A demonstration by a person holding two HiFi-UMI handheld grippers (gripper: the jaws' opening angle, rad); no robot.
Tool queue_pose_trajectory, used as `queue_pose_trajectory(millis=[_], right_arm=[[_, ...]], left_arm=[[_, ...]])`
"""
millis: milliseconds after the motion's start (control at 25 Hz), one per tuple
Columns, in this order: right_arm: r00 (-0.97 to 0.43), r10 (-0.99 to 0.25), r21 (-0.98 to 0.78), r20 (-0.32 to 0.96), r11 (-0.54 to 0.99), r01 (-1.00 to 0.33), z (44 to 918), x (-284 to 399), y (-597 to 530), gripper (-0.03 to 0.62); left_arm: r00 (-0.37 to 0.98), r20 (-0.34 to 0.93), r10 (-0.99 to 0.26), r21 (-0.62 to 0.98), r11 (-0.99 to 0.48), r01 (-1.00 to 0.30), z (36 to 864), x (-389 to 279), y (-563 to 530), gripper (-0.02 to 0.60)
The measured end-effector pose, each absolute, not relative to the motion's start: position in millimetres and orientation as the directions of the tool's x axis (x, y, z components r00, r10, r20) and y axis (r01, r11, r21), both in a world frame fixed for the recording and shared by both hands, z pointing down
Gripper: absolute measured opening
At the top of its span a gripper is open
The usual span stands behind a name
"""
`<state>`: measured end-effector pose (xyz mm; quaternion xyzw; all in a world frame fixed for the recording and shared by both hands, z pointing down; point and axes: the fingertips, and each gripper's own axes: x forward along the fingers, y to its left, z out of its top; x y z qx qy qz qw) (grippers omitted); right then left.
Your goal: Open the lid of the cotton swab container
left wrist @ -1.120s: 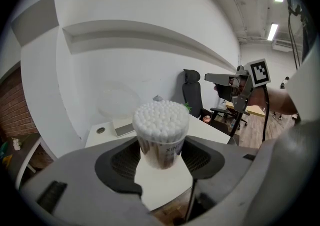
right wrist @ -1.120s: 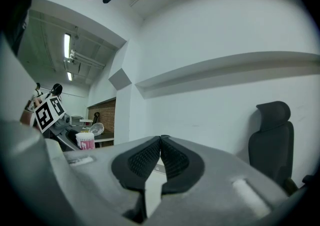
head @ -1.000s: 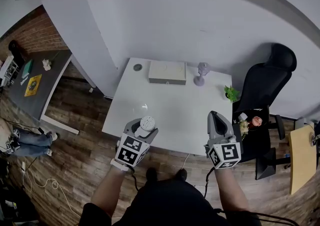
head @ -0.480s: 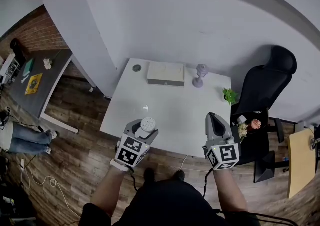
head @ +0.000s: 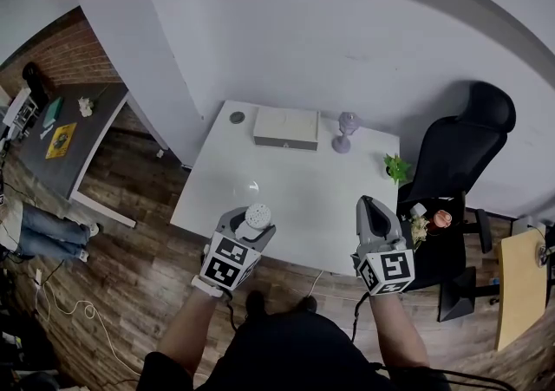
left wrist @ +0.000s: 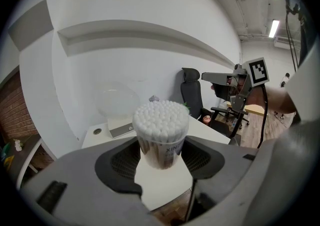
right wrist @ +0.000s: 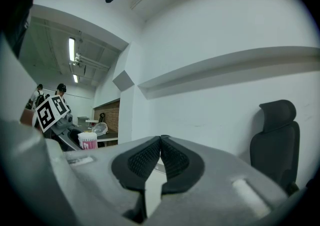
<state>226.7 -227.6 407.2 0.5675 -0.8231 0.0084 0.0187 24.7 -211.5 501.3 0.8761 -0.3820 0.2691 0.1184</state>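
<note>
A clear cotton swab container, packed with white-tipped swabs and without its lid, stands upright between the pads of my left gripper, which is shut on it. In the head view the container is held over the white table's near edge by the left gripper. A clear domed lid lies on the table behind it, also faint in the head view. My right gripper hovers at the table's near right edge, its jaws shut with nothing between them.
On the white table a white box and a purple goblet-shaped vase stand at the back, with a small green plant at the right edge. A black office chair is to the right. A dark table stands far left.
The left gripper has drifted a little toward me with the container still in its grip. The right gripper has stayed put and shut.
</note>
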Motion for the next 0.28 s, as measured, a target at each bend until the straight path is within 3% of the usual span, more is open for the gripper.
queue_pose_trajectory(millis=[280], right_arm=[[-0.365, -0.930, 0.007, 0.041, 0.365, -0.931, 409.7, 238.1, -224.1, 0.000]], left_arm=[[0.562, 0.561, -0.609, -0.002, -0.679, -0.734, 502.4, 37.6, -204.8, 0.252]])
